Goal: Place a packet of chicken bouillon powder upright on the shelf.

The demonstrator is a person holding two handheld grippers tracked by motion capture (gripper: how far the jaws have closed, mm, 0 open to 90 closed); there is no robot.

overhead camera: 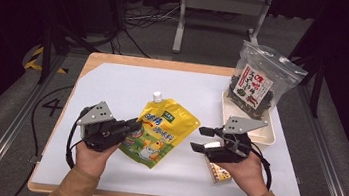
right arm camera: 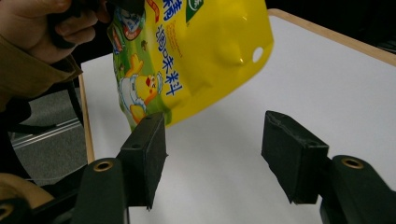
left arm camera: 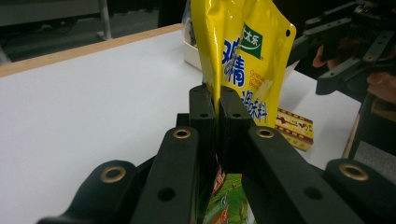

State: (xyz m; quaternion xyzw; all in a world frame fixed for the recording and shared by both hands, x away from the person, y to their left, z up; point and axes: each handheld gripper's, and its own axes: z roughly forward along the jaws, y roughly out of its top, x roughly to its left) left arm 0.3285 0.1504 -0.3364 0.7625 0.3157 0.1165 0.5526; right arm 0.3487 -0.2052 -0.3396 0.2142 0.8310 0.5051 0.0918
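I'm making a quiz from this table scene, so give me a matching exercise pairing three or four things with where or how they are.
Things:
1. yellow spouted pouch
2. seaweed bag
3. small printed box
4. right gripper

States:
A. standing in the cream tray
B. jaws open, nothing between
C. clamped in the left gripper
D. lying under the right hand

Pairs: 1-C, 2-A, 3-D, 4-B

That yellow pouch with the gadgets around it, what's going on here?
A person at a table holds a two-jaw gripper in each hand. The left gripper is shut on the edge of the yellow pouch and lifts it. The right gripper is open beside it, gripping nothing. A small printed packet lies under the right hand, and a dark snack bag stands in a tray.
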